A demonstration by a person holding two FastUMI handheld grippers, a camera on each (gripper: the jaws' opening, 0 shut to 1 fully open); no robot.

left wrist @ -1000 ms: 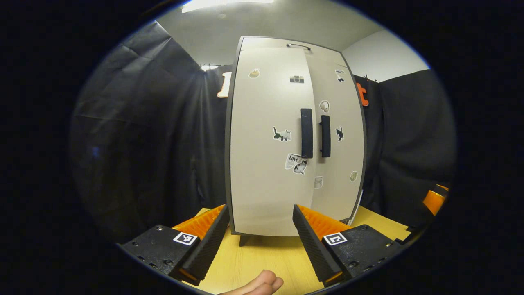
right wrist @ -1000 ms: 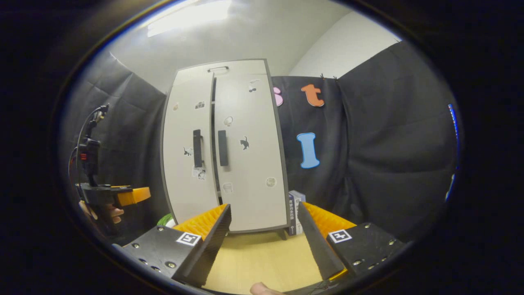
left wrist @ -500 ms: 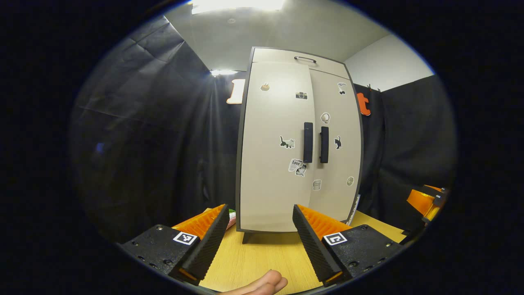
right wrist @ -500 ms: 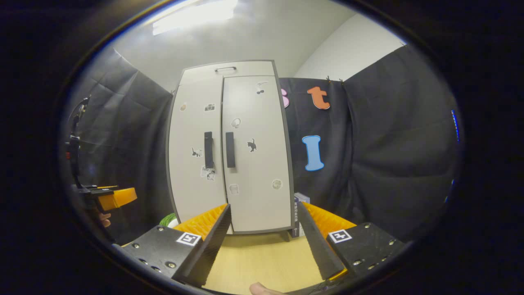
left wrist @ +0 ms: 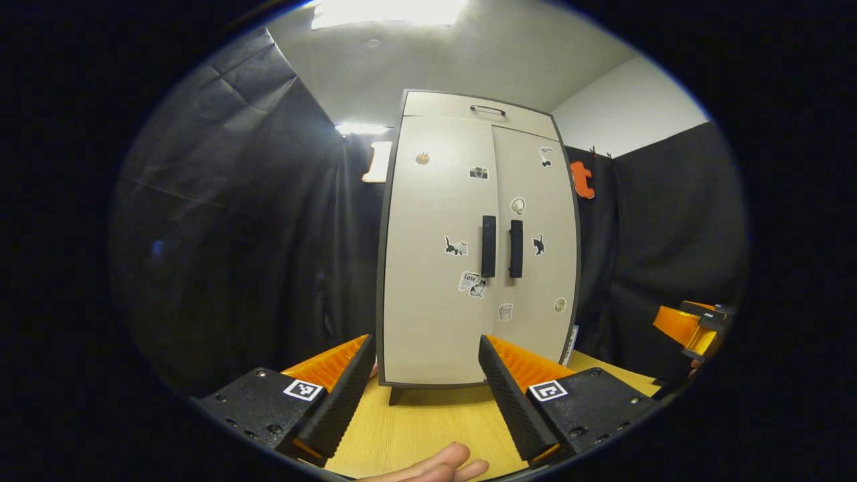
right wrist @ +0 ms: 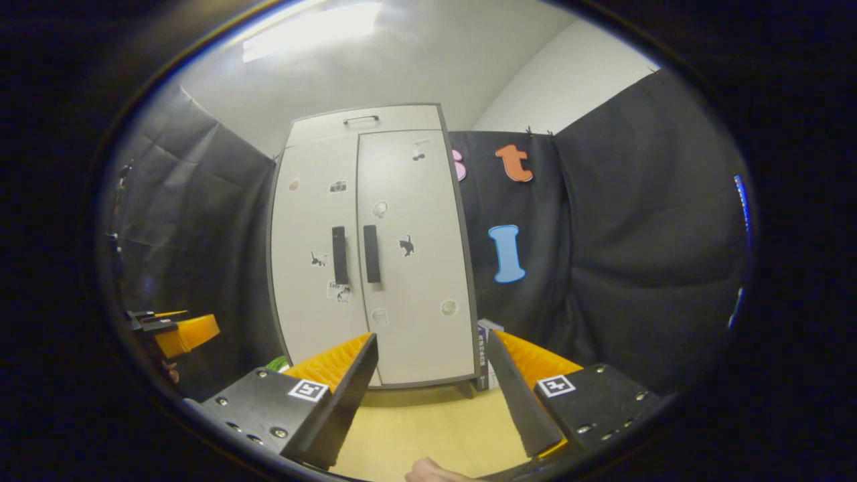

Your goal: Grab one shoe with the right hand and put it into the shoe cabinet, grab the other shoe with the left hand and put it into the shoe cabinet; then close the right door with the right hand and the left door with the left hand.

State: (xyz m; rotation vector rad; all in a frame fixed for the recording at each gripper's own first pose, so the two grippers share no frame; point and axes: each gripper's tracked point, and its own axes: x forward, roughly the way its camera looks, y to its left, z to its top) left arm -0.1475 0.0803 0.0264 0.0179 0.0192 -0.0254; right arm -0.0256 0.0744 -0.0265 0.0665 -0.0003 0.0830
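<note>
The left gripper (left wrist: 423, 381) has its fingers spread wide with nothing between them, held above the wooden table (left wrist: 428, 425) and well apart from the shoe cabinet (left wrist: 477, 248). A hand (left wrist: 438, 468) shows at the bottom edge of the left gripper view. The right gripper (right wrist: 432, 388) is likewise spread wide and holds nothing, over the same table (right wrist: 428, 428) and facing the cabinet (right wrist: 371, 248) from a little to its right. In the left gripper view the right gripper appears again at the far right (left wrist: 693, 328); in the right gripper view the left gripper appears at the far left (right wrist: 175, 331). The cabinet stands upright on the table with the left door (left wrist: 435, 254) and the right door (left wrist: 535, 248) both closed, their two dark handles (left wrist: 501, 246) side by side at the middle seam. Small stickers dot both doors. A drawer with a handle (left wrist: 487, 108) runs across the top. A small box (right wrist: 483, 338) stands just beside the cabinet's right foot. The shoes cannot be seen; whether they lie inside cannot be told
</note>
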